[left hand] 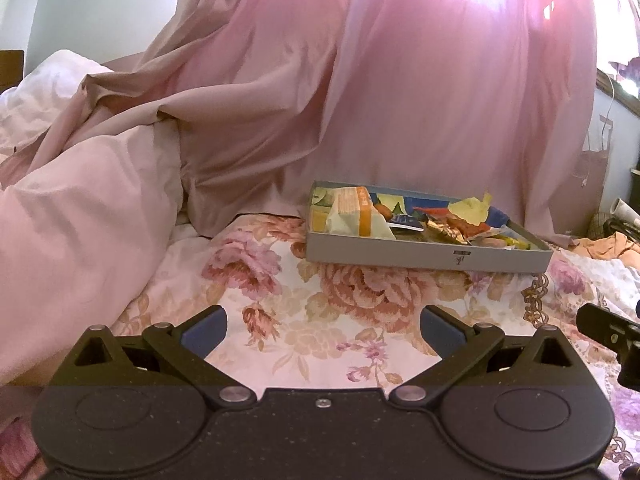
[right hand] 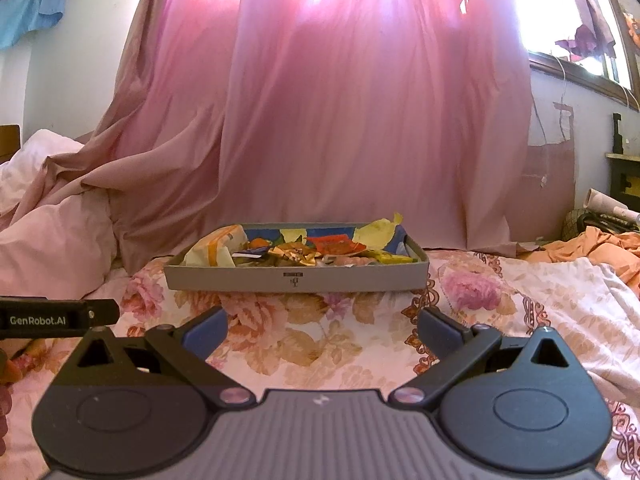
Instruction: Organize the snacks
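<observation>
Left gripper (left hand: 323,330) and right gripper (right hand: 322,330), both with jaws spread wide and holding nothing, hover low over a floral bedspread (right hand: 304,344). Bare bedspread alone lies between each pair of fingers and the box ahead. A pale duvet (left hand: 80,216) is heaped to the left of the left jaws; orange cloth (right hand: 592,248) lies far right of the right jaws. The grey shallow box (right hand: 296,278) sits beyond the fingertips, well apart, straight ahead of the right jaws and ahead-right of the left. It holds mixed snack wrappers (right hand: 296,250), including an orange-striped packet (left hand: 356,216) at its left end. A pink curtain (right hand: 360,120) hangs behind.
</observation>
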Demonstrator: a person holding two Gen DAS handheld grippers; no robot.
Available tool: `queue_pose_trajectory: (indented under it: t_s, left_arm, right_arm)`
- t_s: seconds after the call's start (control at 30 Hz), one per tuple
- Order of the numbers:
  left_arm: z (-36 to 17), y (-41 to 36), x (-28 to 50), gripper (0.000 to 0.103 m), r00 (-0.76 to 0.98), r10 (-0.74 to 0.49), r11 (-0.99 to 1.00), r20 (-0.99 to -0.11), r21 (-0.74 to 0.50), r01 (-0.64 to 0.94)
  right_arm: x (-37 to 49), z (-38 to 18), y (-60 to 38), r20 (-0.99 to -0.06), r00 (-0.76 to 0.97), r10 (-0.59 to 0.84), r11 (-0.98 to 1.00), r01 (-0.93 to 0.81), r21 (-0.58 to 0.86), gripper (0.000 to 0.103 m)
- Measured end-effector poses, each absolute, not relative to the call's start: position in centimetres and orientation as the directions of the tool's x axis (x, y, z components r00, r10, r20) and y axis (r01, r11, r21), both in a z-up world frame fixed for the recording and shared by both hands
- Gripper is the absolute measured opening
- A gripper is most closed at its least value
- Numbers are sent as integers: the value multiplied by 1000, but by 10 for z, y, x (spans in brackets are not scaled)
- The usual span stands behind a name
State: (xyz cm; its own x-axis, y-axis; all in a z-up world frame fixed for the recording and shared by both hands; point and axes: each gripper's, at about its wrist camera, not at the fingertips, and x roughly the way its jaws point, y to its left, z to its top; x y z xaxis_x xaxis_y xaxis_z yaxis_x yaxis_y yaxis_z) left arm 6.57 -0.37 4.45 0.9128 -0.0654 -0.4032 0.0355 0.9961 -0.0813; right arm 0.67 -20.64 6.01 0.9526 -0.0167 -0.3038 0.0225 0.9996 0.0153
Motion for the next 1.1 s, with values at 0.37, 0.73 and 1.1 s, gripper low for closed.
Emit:
queue_pose_trajectory:
  t_s: [0.37, 0.73, 1.1]
  left_arm:
    - [23, -1, 60, 102, 913, -76, 996, -401, -76, 50]
    - [9, -2, 63, 102, 910, -76, 997, -407, -51, 61]
    - [10, -2, 62, 102, 911, -77, 997, -404, -50, 62]
  right_arm:
    - [6, 40, -203, -329, 944, -25, 999, 33, 20, 103]
    - [13, 24, -206, -359, 933, -40, 999, 50, 19, 103]
    - [13, 24, -206, -364, 931, -38, 999, 46, 13, 103]
